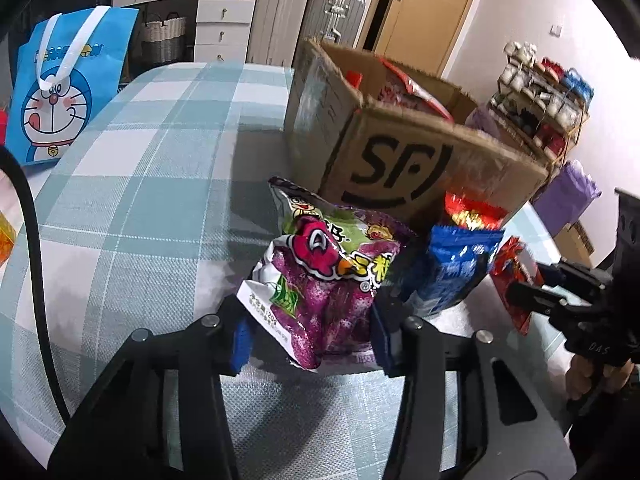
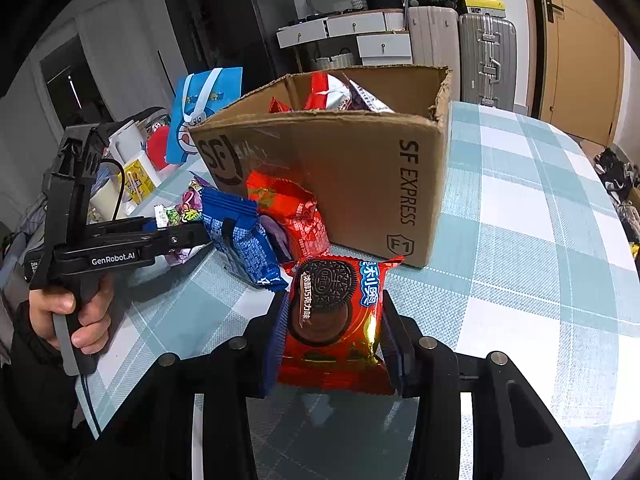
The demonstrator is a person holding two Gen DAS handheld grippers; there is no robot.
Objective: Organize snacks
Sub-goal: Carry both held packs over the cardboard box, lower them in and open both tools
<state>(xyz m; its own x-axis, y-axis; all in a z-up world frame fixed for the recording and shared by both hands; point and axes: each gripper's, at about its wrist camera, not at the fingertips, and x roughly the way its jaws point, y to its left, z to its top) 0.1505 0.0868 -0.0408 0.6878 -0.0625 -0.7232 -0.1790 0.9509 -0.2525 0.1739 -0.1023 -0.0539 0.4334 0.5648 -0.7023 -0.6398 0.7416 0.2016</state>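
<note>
1. The left gripper [image 1: 310,330] is clamping a purple snack bag [image 1: 320,276] between its blue pads, the bag sticking up and away from the fingers.
2. The right gripper [image 2: 334,344] is squeezing a red cookie pack [image 2: 336,320], held upright.
3. The cardboard box [image 2: 360,184] is sitting just beyond both, with a blue packet [image 2: 244,240] and a red bag [image 2: 296,212] leaning near it on the checked tablecloth [image 2: 520,240].

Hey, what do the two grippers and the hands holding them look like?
Both grippers, left and right, are black with blue ribbed pads and silver pivot pins. The left one reads "GenRobot.AI" in white, trails a black cable, and sits in a bare hand with a dark sleeve.
</note>
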